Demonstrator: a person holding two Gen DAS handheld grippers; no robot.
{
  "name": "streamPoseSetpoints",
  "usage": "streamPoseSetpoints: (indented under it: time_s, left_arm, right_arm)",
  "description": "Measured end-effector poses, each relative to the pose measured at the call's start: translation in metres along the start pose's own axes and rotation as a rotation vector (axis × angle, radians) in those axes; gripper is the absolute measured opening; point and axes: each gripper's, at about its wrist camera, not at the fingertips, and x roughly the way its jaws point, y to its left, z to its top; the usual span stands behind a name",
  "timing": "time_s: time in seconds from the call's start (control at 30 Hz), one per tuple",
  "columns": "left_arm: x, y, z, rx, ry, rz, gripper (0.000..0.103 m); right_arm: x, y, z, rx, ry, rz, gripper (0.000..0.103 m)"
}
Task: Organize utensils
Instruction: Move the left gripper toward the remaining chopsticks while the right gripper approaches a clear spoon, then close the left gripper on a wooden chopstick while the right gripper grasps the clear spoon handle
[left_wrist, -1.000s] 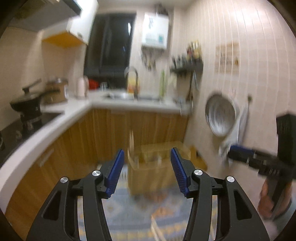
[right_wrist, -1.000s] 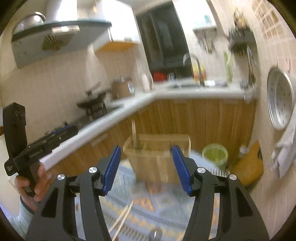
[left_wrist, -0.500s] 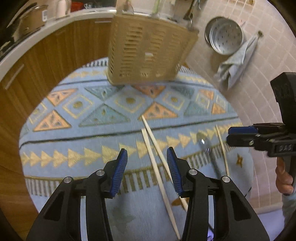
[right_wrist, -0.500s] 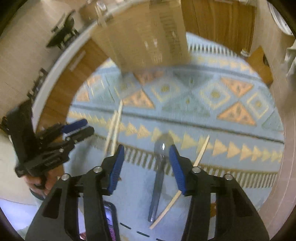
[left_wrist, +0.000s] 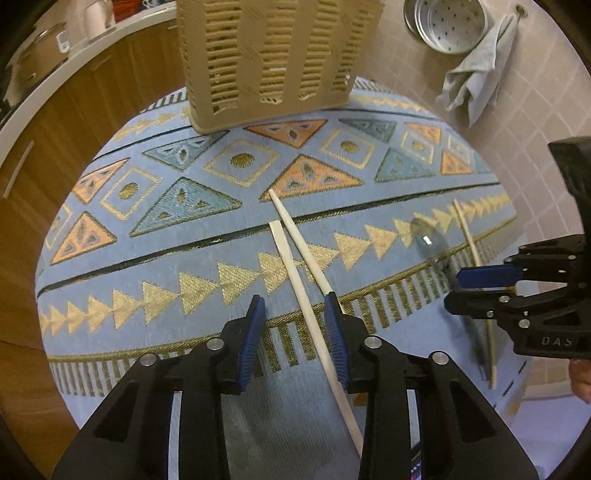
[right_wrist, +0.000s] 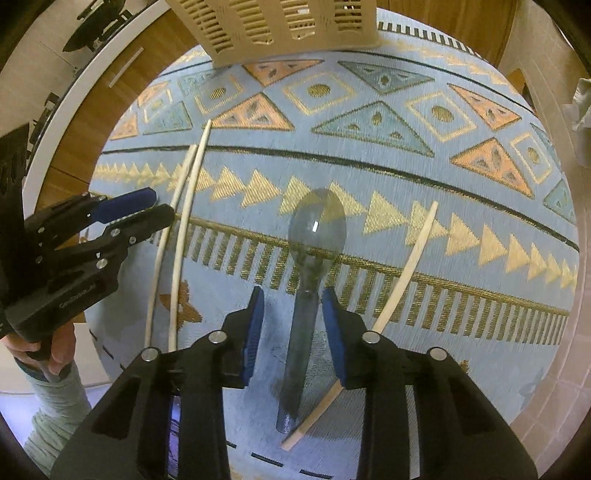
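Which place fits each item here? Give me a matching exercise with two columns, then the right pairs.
Column 1:
1. spoon
2. pair of chopsticks
3. single chopstick
4. slotted basket

Column 2:
a. standing at the far edge of the rug
b. lying between the open right gripper fingers
c. lying under the open left gripper
d. lying right of the spoon, crossing near its handle end

Pairs: 1-b, 2-c, 3-d, 4-a
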Motion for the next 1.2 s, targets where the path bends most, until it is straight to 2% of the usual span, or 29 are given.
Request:
streamPoseSetpoints:
  time_s: [0.2, 0.27, 0.3, 0.33, 0.43, 0.6, 0.67, 0.7, 0.83, 0.9, 1.0, 1.13, 1.2]
  left_arm:
    - [0.005, -0.014, 0.006, 0.075, 0.026, 0.090, 0.022]
    - [0.006, -0.020, 0.007, 0.108, 0.035, 0.130, 0.013]
    - [0.007, -0.022, 0.007, 0.123, 0.037, 0.152, 0.007]
    - [0.007, -0.024, 0.007, 0.139, 0.038, 0.181, 0.005]
    - [0.006, -0.023, 0.007, 0.130, 0.032, 0.170, 0.005]
    - [-0.003, 0.004, 0.012, 0.010, 0.012, 0.084, 0.005]
    - [-0.006, 0.011, 0.014, -0.021, -0.012, 0.117, 0.004]
    - [-0.009, 0.014, 0.016, -0.032, -0.028, 0.138, 0.004]
    - [-0.011, 0.021, 0.018, -0.075, -0.015, 0.070, 0.004]
    - [-0.007, 0.023, 0.019, -0.077, -0.001, 0.086, 0.004]
    - [-0.001, 0.031, 0.015, -0.104, 0.040, 0.056, 0.005]
    - [-0.001, 0.034, 0.015, -0.085, 0.072, 0.028, 0.021]
    - [0.004, 0.033, 0.017, -0.055, 0.103, 0.029, 0.024]
  right_arm:
    - [0.005, 0.008, 0.004, -0.020, -0.005, -0.045, 0.018]
    - [0.006, 0.010, 0.005, -0.030, -0.009, -0.056, 0.013]
    - [0.006, 0.009, 0.006, -0.032, -0.005, -0.032, 0.010]
    - [0.006, 0.008, 0.007, -0.029, -0.003, -0.020, 0.010]
    - [0.000, 0.004, 0.011, -0.025, -0.041, -0.030, 0.010]
    - [-0.015, -0.013, 0.029, 0.014, -0.110, -0.038, 0.010]
    - [-0.015, -0.017, 0.035, 0.014, -0.124, -0.050, 0.010]
    - [-0.014, -0.019, 0.037, 0.015, -0.124, -0.050, 0.010]
    - [-0.004, -0.027, 0.043, 0.035, -0.093, -0.042, 0.010]
    - [0.004, -0.028, 0.044, 0.038, -0.067, -0.040, 0.010]
    - [0.005, -0.023, 0.043, 0.017, -0.064, -0.048, 0.010]
    - [0.009, -0.018, 0.044, 0.010, -0.041, -0.054, 0.011]
    - [0.009, -0.018, 0.045, 0.008, -0.026, -0.049, 0.011]
